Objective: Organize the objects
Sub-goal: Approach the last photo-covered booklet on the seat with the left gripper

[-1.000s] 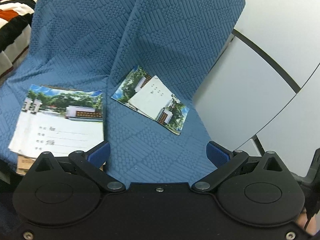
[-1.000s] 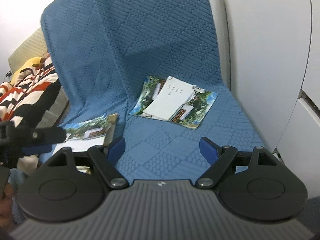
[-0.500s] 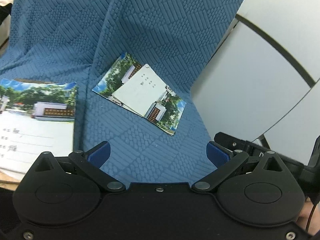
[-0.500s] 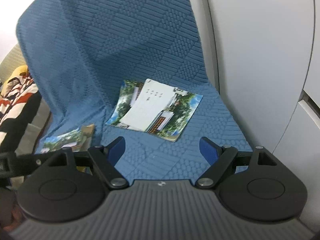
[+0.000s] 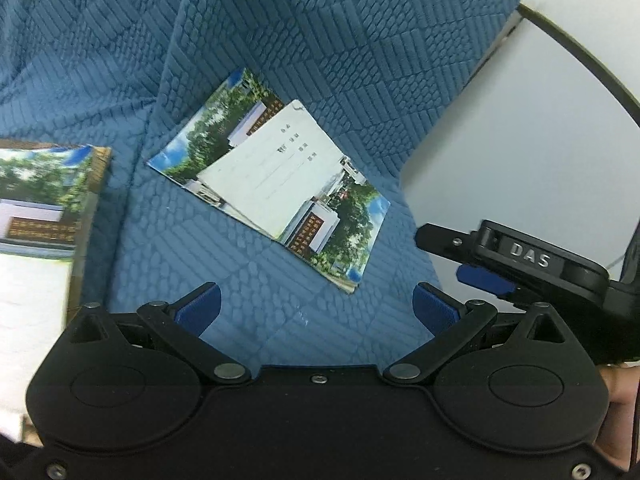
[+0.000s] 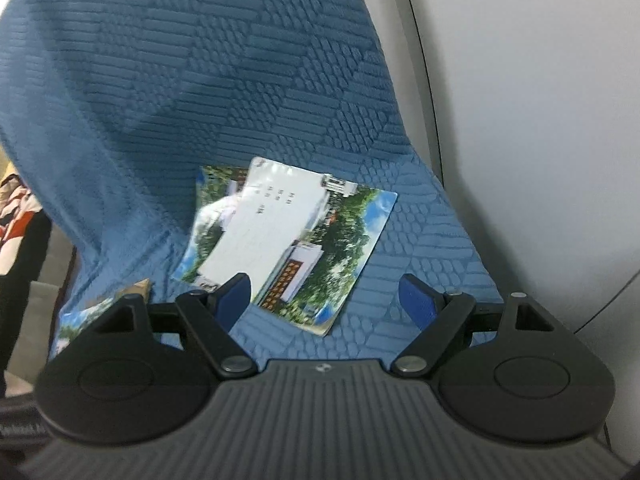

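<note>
Two booklets (image 6: 280,240) are lying overlapped on the blue cover (image 6: 240,80) of a seat, and the coming move is turning on how they are sitting relative to the right gripper (image 6: 326,300). In the right wrist view they are lying just ahead of that gripper and a little left of its centre line — its left finger is already showing in front of their lower left part, though whether it is touching them cannot be told. Their long axis is running on a slant, from the near corner by the gripper up toward the seat back, so the open jaws are not squared to any edge. The right gripper is standing wide with nothing between its pads.

The left gripper (image 5: 316,308) is also standing wide and carrying nothing. In its view the booklets (image 5: 276,196) are lying ahead and slightly right, clearly apart from its fingers, with their near corner pointing toward the gap. The right gripper (image 5: 472,268) is showing at the right edge there, beside that near corner — so the right hand is looking like the nearer one.

Another stack (image 5: 36,240) of the same kind is lying at the left edge of the seat, closer to the left gripper. Judging from the layout, the pair is likely meant to join it, and a roll of the wrist would be needed to meet a thin edge squarely.
</note>
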Demonstrator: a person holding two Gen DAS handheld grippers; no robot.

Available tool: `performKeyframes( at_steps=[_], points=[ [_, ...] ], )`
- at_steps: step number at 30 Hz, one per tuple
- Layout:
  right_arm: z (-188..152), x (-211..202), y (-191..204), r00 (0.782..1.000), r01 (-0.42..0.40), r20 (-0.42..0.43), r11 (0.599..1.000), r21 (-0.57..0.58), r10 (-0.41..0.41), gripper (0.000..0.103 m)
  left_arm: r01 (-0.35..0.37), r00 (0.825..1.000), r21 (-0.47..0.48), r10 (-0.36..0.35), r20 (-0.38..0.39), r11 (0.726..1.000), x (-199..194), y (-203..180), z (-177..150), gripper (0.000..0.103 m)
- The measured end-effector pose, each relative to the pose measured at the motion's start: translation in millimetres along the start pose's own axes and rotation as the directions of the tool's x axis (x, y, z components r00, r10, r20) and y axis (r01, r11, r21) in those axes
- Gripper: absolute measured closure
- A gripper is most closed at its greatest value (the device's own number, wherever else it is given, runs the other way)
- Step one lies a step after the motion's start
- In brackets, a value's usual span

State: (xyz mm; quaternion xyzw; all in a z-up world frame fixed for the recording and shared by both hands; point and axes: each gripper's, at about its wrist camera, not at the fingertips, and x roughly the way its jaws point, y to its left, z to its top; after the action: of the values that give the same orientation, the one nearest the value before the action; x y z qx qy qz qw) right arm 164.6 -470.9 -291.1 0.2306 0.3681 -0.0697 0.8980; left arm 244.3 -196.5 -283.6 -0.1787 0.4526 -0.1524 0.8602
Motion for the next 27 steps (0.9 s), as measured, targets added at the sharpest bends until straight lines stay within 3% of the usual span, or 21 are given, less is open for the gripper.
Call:
performKeyframes(
  at_steps=[6,9,15,17,19,23,27],
  points=[
    [21.0,35.3,-1.4,0.997,0.071,-0.017,0.995,-0.077,-0.073,0.020,0.007,0.999,0.001,-0.007,-0.035,1.000,33.1,-1.4,7.7,0.004],
    [32.9,50.5,-6.1,0.998,0.063,-0.010,0.995,-0.076,-0.064,0.020,-0.002,0.999,-0.020,0.001,-0.040,1.000,50.1,-1.0,11.2,0.009],
    [48.3,93.2,-14.5,0.994,0.091,-0.048,0.986,-0.139,-0.098,0.021,0.048,0.998,-0.076,-0.051,-0.038,0.996,72.8,5.4,16.5,0.032],
    [51.7,104.1,-18.2,0.995,0.080,-0.055,0.988,-0.134,-0.088,0.027,0.056,0.997,-0.093,-0.061,-0.046,0.994,81.5,11.6,16.5,0.048],
    [55.1,113.4,-20.3,0.996,0.053,-0.060,0.991,-0.127,-0.061,0.029,0.059,0.996,-0.117,-0.066,-0.060,0.991,89.5,18.2,16.8,0.055],
    [63.4,134.9,-21.5,0.997,0.048,-0.058,0.985,-0.166,-0.058,0.030,0.081,0.994,-0.139,-0.091,-0.066,0.987,99.5,28.5,15.6,0.059],
    [71.7,144.4,-22.5,0.998,-0.016,-0.061,0.986,-0.164,0.006,0.030,0.102,0.992,-0.154,-0.112,-0.059,0.983,103.3,34.4,17.7,0.061]
  ],
)
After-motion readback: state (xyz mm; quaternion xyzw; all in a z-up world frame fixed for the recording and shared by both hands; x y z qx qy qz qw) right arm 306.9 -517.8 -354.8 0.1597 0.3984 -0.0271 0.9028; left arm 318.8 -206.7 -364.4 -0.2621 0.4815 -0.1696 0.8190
